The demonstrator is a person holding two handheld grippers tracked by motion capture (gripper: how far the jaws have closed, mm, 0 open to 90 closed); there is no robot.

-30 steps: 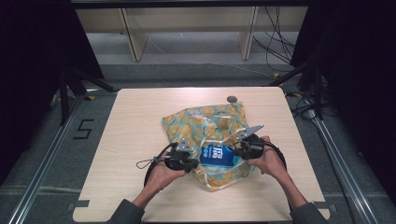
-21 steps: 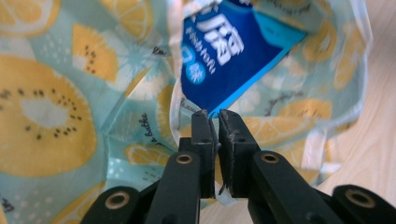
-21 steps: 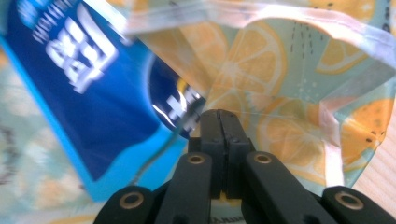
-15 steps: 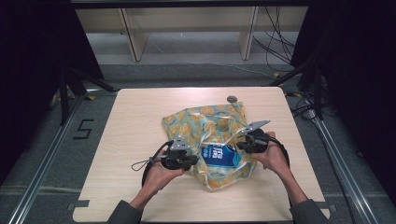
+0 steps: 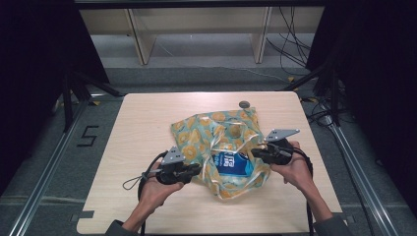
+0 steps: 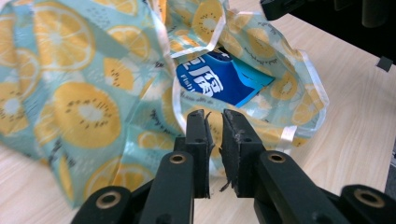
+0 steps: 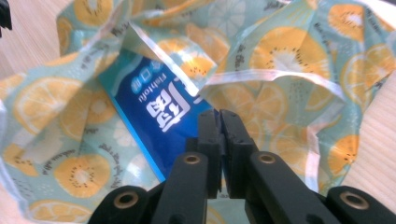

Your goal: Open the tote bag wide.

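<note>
A teal cloth bag (image 5: 216, 132) printed with orange and kiwi slices lies mid-table, and a blue packet (image 5: 231, 164) shows inside its open mouth. My left gripper (image 5: 199, 169) pinches the left rim of the mouth. Its jaws have just been opening a little, and the rim is still between them. My right gripper (image 5: 253, 151) is shut on the right rim. In the left gripper view the left gripper (image 6: 215, 119) stands before the packet (image 6: 219, 81) with the bag (image 6: 84, 107) spread to the left. In the right gripper view the right gripper (image 7: 218, 116) is nearly pressed together over the packet (image 7: 154, 107).
A small round grey object (image 5: 244, 103) lies near the far edge of the wooden table (image 5: 147, 123). Pale shelving stands beyond the table. Black stand legs and cables run along both sides.
Both grippers have risen a little with the bag's rim in them. The bag's mouth is lifted and pulled wider around the blue packet.
</note>
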